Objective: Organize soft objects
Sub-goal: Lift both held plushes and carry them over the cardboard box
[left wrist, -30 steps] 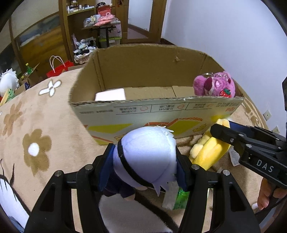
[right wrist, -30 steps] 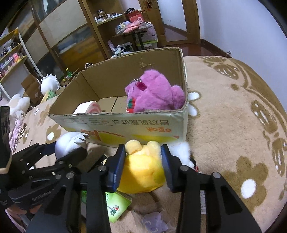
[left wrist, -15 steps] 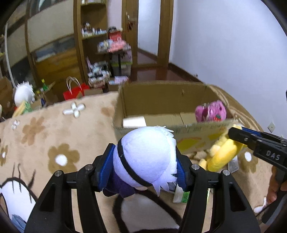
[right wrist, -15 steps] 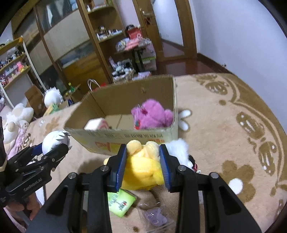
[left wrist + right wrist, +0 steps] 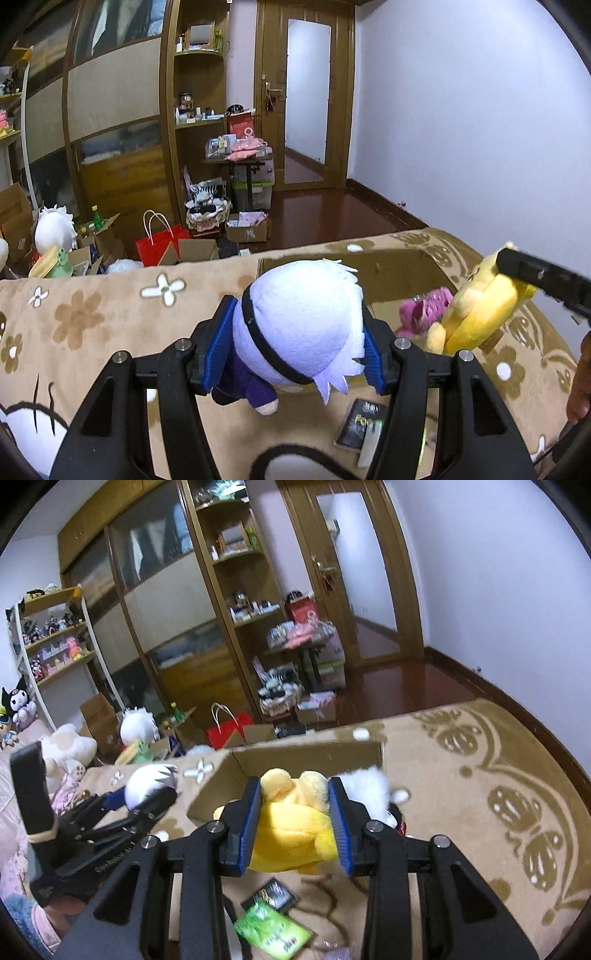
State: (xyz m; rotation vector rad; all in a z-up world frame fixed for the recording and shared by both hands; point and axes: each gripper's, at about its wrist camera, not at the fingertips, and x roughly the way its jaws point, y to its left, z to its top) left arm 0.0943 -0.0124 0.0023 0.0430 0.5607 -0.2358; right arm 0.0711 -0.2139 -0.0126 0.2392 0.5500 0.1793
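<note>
Clamping white-haired doll (image 5: 299,321): left hand-held gripper (image 5: 295,350) | right hand-held gripper (image 5: 295,827): yellow plush (image 5: 291,834) pinched between pads

Well beyond the tongs, a red paper bag (image 5: 162,245) with white handles stands on the floor beside open cartons (their contents too small to tell). A tall wooden shelf unit (image 5: 236,602) and a glazed door (image 5: 306,99) rise farther off. Just beneath the tongs lie a green packet (image 5: 273,928) and a dark packet (image 5: 360,424) on the beige flowered blanket (image 5: 81,321).
</note>
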